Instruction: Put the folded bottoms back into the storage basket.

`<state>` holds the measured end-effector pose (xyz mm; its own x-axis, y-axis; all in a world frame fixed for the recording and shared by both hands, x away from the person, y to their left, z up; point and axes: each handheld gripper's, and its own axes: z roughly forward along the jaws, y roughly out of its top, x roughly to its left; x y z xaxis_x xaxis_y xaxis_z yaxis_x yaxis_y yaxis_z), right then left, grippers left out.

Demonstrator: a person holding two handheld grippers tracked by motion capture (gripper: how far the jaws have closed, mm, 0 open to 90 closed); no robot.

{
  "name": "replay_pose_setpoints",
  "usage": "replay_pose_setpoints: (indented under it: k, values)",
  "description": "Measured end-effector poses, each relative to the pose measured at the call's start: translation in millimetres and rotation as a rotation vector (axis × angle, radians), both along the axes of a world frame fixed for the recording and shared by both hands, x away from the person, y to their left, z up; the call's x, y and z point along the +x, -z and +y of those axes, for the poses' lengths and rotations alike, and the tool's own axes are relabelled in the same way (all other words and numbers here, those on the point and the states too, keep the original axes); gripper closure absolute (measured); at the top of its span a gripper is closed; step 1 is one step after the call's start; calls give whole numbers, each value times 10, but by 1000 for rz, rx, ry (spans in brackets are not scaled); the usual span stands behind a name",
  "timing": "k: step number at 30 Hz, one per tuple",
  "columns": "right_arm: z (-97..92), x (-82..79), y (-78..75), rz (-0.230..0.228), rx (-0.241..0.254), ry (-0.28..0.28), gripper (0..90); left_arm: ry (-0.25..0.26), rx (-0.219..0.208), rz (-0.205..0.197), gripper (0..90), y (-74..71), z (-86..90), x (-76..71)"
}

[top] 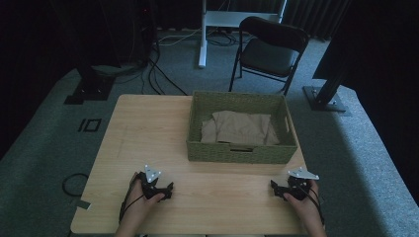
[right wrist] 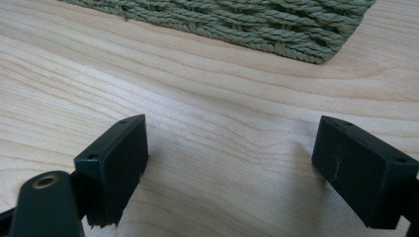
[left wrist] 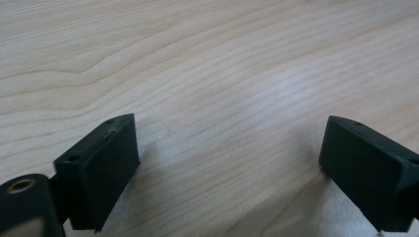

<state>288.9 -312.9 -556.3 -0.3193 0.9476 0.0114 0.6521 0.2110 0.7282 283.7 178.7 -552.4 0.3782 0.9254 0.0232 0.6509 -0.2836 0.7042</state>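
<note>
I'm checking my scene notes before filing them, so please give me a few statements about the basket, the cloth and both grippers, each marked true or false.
1. The beige cloth lies inside the woven basket. True.
2. The left gripper is clamped on the cloth. False: its jaws stand open over bare table.
3. The right gripper is open and holds nothing. True.
4. The basket sits at the table's left edge. False: it sits right of the middle.
</note>
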Motion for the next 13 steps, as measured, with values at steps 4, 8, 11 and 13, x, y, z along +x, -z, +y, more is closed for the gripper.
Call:
replay_pose_setpoints:
  k: [4, 8, 11, 13]
  values:
    - [-1, 0, 0, 0, 0, 0, 135, -45, -8, 6, 91, 1, -13, 8]
    - [0, 1, 2, 0, 0, -1, 131, -111, -12, 5, 91, 2, -15, 16]
    - [0, 2, 2, 0, -1, -1, 130, -125, -12, 4, 91, 2, -24, 20]
    - [1, 2, 2, 0, -1, 0, 129, -127, -11, 5, 92, 2, -23, 20]
